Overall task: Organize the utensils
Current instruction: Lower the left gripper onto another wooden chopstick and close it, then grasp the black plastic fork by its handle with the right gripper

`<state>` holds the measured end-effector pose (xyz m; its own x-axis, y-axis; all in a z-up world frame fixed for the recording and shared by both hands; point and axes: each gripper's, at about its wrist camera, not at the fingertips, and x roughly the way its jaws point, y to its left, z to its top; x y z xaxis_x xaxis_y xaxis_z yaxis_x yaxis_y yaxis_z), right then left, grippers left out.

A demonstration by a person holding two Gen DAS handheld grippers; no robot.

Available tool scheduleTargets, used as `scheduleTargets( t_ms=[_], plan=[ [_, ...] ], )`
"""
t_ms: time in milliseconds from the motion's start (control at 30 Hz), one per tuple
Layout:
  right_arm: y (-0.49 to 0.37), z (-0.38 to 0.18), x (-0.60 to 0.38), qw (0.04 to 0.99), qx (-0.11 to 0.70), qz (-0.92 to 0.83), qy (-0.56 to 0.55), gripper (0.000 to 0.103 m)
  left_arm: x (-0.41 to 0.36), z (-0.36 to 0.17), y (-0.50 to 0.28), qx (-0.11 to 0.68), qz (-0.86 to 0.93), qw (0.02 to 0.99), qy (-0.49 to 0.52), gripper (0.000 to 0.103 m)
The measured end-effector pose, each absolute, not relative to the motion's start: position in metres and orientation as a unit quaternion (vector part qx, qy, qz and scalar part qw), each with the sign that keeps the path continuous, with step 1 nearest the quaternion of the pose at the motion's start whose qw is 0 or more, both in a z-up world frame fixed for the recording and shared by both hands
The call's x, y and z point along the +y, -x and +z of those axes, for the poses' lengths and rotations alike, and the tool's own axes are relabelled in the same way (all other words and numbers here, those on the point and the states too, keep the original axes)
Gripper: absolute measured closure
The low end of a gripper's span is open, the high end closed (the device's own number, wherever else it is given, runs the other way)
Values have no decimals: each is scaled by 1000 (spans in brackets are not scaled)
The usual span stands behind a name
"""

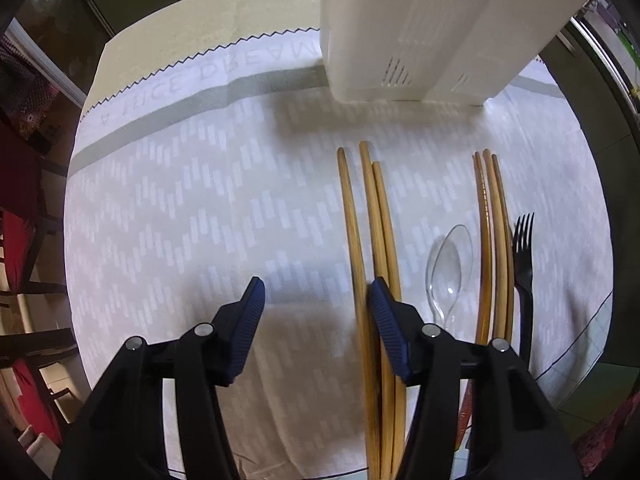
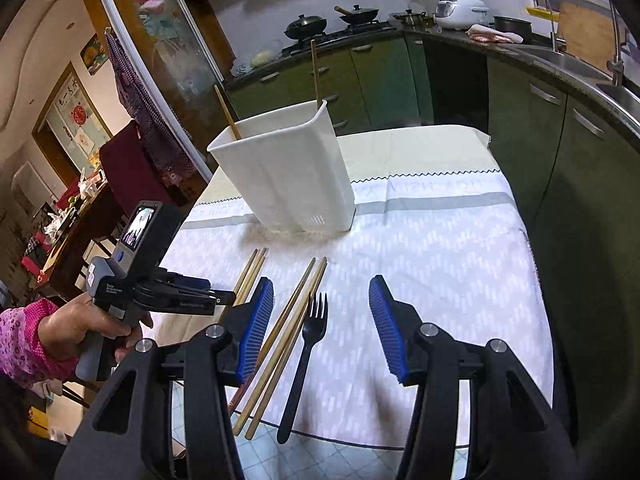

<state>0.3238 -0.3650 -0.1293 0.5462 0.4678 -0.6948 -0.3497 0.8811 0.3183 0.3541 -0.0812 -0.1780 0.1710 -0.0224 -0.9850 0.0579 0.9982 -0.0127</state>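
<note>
A white utensil holder (image 2: 288, 168) stands at the far side of the cloth, with two chopsticks (image 2: 228, 110) leaning in it; it also shows in the left wrist view (image 1: 420, 28). On the cloth lie a left bundle of wooden chopsticks (image 1: 370, 224), a clear plastic spoon (image 1: 448, 268), a right bundle of chopsticks (image 1: 494, 232) and a black fork (image 1: 524, 264). My left gripper (image 1: 316, 296) is open and empty, just left of the left bundle. My right gripper (image 2: 322, 308) is open above the black fork (image 2: 306, 344) and the chopsticks (image 2: 288, 320).
The white patterned cloth (image 2: 440, 248) covers a small table with edges close on all sides. Green kitchen cabinets (image 2: 540, 128) stand right and behind. A chair with dark red cloth (image 2: 128, 160) and a cluttered table are at the left.
</note>
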Motion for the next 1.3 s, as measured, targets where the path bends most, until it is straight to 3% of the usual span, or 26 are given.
scheduleTargets(
  t_ms=[67,200,433,500,700,767,833,867,967,1100,1300],
  plan=[
    [-324,-129,-364,875,417,236,-73,53,-85,-181,-354,648,-25,761,-18,54],
    [-324,-126,-361,874,420,234,-69,52,-100,-182,-355,652,-26,757,-23,70],
    [-331,-135,-352,870,439,220,-41,50,-81,-181,-352,661,-24,750,-12,80],
    [-339,-142,-347,865,453,213,-32,49,-76,-181,-352,660,-20,751,-8,92],
    [-371,-175,-329,843,505,184,12,49,-67,-182,-352,660,-24,750,-38,93],
    [-387,-188,-321,828,529,185,16,57,-63,-182,-351,661,-26,749,-38,93],
    [-397,-199,-313,812,550,194,12,74,-64,-183,-349,658,-30,751,-44,93],
    [-404,-204,-306,803,562,197,12,76,-62,-184,-348,655,-31,753,-49,93],
    [-420,-214,-285,794,577,188,38,76,-60,-185,-345,651,-33,756,-57,93],
    [-427,-221,-267,788,585,181,59,86,-59,-184,-345,651,-40,757,-48,93],
    [-393,-210,-262,790,576,187,91,86,-57,-188,-346,649,-48,757,-51,93]
  ],
)
